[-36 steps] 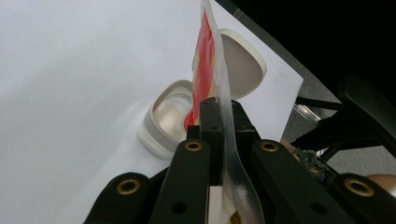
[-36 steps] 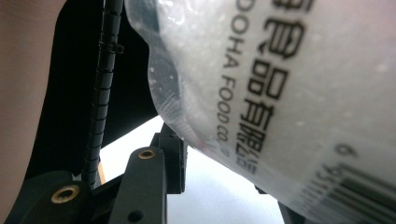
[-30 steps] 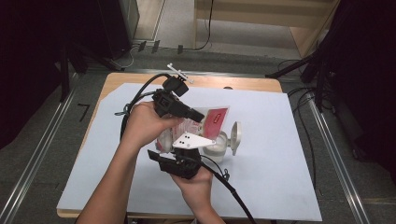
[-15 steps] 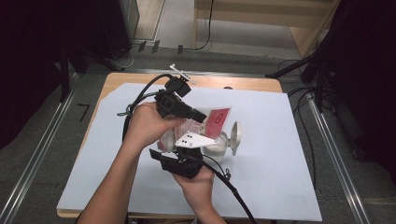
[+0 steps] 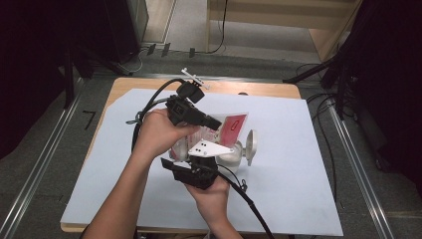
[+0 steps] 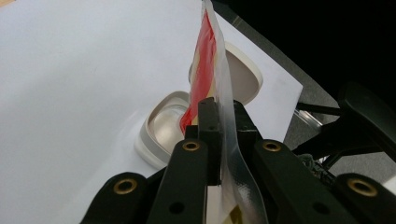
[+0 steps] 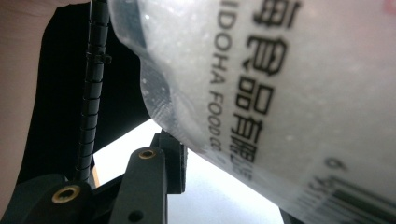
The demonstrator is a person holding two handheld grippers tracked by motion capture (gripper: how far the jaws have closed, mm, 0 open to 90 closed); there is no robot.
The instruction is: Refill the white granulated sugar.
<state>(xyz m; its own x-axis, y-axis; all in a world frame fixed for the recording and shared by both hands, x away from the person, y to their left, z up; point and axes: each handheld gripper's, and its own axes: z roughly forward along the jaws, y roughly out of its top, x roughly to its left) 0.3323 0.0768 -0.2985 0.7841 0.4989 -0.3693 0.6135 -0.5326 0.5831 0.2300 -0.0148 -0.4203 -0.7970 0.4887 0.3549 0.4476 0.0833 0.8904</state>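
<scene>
Left fingers [image 6: 219,135] clenched on pouch [image 5: 226,130] seam; my right fingers [image 7: 173,163] grasping pouch body. Keep pouch above open container [image 5: 234,154] mid-table, tilt slowly, hold seam firm.

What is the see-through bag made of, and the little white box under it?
The bag looks like thin, glossy clear plastic film: it bends and you can see through it. The white box looks like smooth hard plastic, perhaps ceramic; its lid matches.

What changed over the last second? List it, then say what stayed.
Nothing visibly moved. The left gripper stays clamped on the clear plastic pouch with red contents, the right gripper keeps its place at the pouch's lower part, and the open white container lies on the white sheet.
</scene>
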